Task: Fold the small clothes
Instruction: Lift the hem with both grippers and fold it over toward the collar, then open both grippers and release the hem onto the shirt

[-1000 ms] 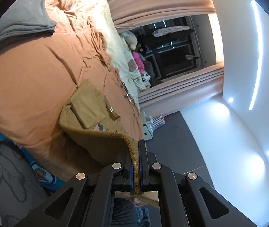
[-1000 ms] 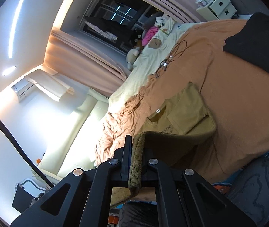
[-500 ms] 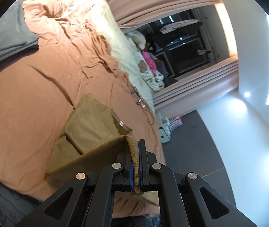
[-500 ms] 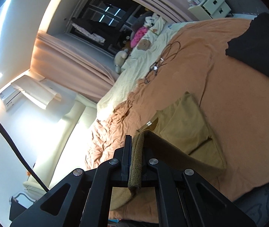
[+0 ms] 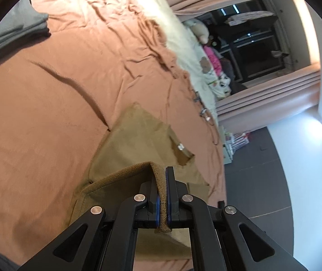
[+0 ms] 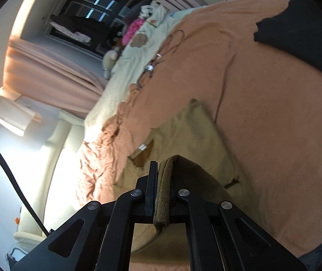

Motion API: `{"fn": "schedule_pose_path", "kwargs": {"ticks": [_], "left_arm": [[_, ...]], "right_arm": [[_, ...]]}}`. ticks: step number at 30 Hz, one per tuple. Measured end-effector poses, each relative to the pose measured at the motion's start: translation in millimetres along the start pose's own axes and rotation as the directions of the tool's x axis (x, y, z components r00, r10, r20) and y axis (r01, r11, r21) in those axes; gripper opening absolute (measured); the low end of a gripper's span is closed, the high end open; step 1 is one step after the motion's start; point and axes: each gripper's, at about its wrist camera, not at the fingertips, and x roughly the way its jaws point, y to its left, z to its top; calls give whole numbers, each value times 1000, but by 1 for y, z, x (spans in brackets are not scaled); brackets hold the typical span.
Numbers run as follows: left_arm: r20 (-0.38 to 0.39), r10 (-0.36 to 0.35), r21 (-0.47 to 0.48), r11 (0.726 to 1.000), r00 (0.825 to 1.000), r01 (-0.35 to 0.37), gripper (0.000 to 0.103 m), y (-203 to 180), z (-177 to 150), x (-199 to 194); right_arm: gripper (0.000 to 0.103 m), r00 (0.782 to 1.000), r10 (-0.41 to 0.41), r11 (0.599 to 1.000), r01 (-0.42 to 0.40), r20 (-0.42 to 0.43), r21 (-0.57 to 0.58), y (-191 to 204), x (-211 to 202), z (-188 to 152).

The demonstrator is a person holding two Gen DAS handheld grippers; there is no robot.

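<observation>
A small olive-tan garment (image 5: 136,140) lies partly folded on the salmon bedsheet (image 5: 48,113), with a small tag near its neckline. My left gripper (image 5: 162,180) is shut on the garment's ribbed hem, which hangs down between the fingers. In the right wrist view the same garment (image 6: 190,135) spreads ahead, and my right gripper (image 6: 163,176) is shut on the other end of that ribbed hem. The lifted hem arches over the lower part of the garment and hides it.
A folded grey garment (image 5: 14,29) lies at the far left of the bed, a black one (image 6: 301,31) at the far right. A cable with small connectors (image 6: 158,61) and soft toys (image 5: 213,61) sit near the cream bedding. Curtains and dark floor lie beyond.
Both grippers have carried the held hem forward over the bed, so the garment's body now lies closer under them. The bed edge and patterned cloth below have left the view.
</observation>
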Motion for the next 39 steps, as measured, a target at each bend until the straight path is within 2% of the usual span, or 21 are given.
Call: {"fn": "schedule_pose_path", "kwargs": {"ticks": [7,13,15,17,19,20,21,22,23,24,25,29,32,34,39], "left_arm": [[-31,84,-19,996,996,-85,3,15,18,45],[-58,156,-33,987,986,-158,3,30,34,83],[-75,189,-6,982,979,-190,3,29,35,92],[-109,256,69,966,961,-249,5,24,33,103],[-134,265,109,962,955,-251,17,21,29,108],[-137,262,118,962,955,-247,35,20,28,107],[-134,267,123,960,954,-251,58,20,28,106],[-120,279,131,956,953,-264,67,19,28,103],[-96,297,143,949,950,-282,79,17,29,97],[-83,305,153,945,949,-290,83,16,29,92],[-78,308,160,943,948,-293,83,15,30,89],[-78,337,207,926,938,-316,83,11,28,76],[-68,360,278,903,930,-329,83,3,22,68],[-65,371,323,886,926,-332,84,-1,16,61],[-54,394,397,851,917,-343,85,-7,5,50]], "right_arm": [[1,996,-86,996,87,-32,36,1,27,15],[1,981,-180,983,183,-72,31,7,49,27],[1,974,-203,978,206,-102,24,10,56,28],[2,968,-204,978,207,-150,9,20,64,29],[3,966,-185,982,186,-183,-14,32,62,27],[5,962,-201,980,198,-185,-34,40,60,27],[13,963,-203,979,198,-178,-44,44,57,28],[39,966,-199,980,193,-167,-52,49,52,28],[58,970,-191,981,184,-150,-59,55,46,28],[89,975,-181,983,174,-129,-65,61,39,29],[93,979,-175,983,168,-107,-75,66,31,29],[93,979,-173,979,159,-110,-127,82,11,23],[93,977,-191,964,169,-92,-205,91,-8,11],[93,976,-205,954,182,-73,-237,91,-17,4],[93,982,-174,946,146,-77,-288,81,-38,-12]]}}
